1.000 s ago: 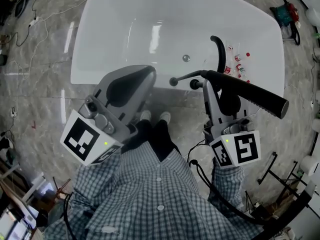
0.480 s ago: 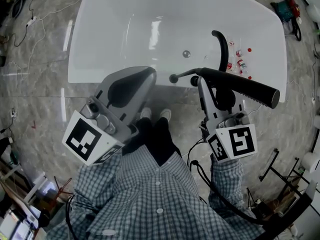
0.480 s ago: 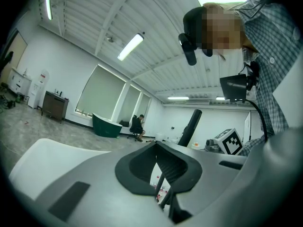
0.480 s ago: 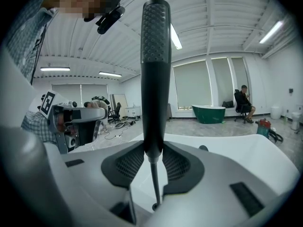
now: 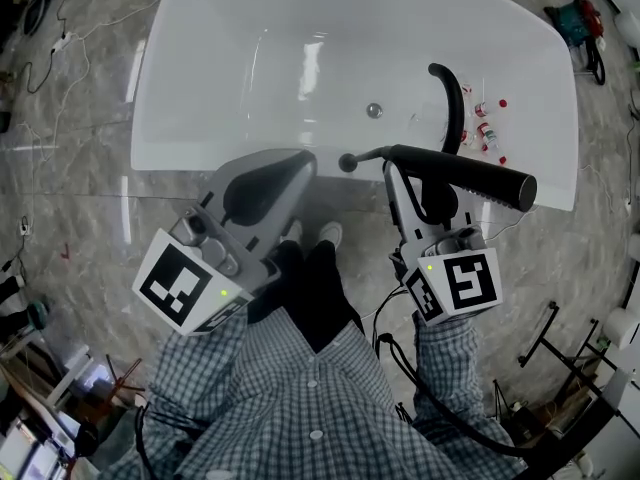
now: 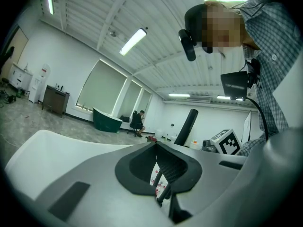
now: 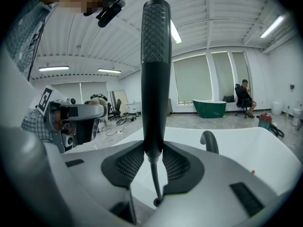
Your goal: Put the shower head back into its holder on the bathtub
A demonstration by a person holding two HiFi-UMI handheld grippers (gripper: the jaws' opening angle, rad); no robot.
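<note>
- Right gripper (image 5: 398,165), centre-right of head view: jaws clamped on long black cylindrical shower head (image 5: 462,174), near its hose end.
- Shower head lies roughly level in head view, thick end toward right edge. Sits over near rim of white oval bathtub (image 5: 160,118), just below curved black faucet spout (image 5: 452,93).
- Thin black stem sticks out of shower head's left end, past the jaws, ending in a small knob.
- Holder: can't make out in any view.
- Right gripper view: shower head (image 7: 155,70) upright in frame centre, ribbed pads of right gripper (image 7: 154,157) pressed on both sides of its lower end. Stem hangs below the grip.
- Same view: bathtub (image 7: 246,145) lower right, faucet spout (image 7: 209,141) right of centre, left gripper (image 7: 75,115) at left edge.
- Left gripper (image 5: 300,158), centre-left of head view, tips over near tub rim. Well apart from shower head.
- Left gripper view: left gripper (image 6: 156,148) jaws together at tips, nothing held. Narrow slit lower down between pads.
- Same view: shower head (image 6: 187,126) right of centre, tilted.
- Small red-and-white bottles (image 5: 485,128) on tub rim, upper right of head view, just right of spout.
- Round metal drain (image 5: 373,111) in tub floor, upper centre.
- Grey marbled floor (image 5: 80,198) around tub.
- Dark green bathtub (image 7: 209,108) far back in right gripper view, seated person (image 7: 245,96) to its right.
</note>
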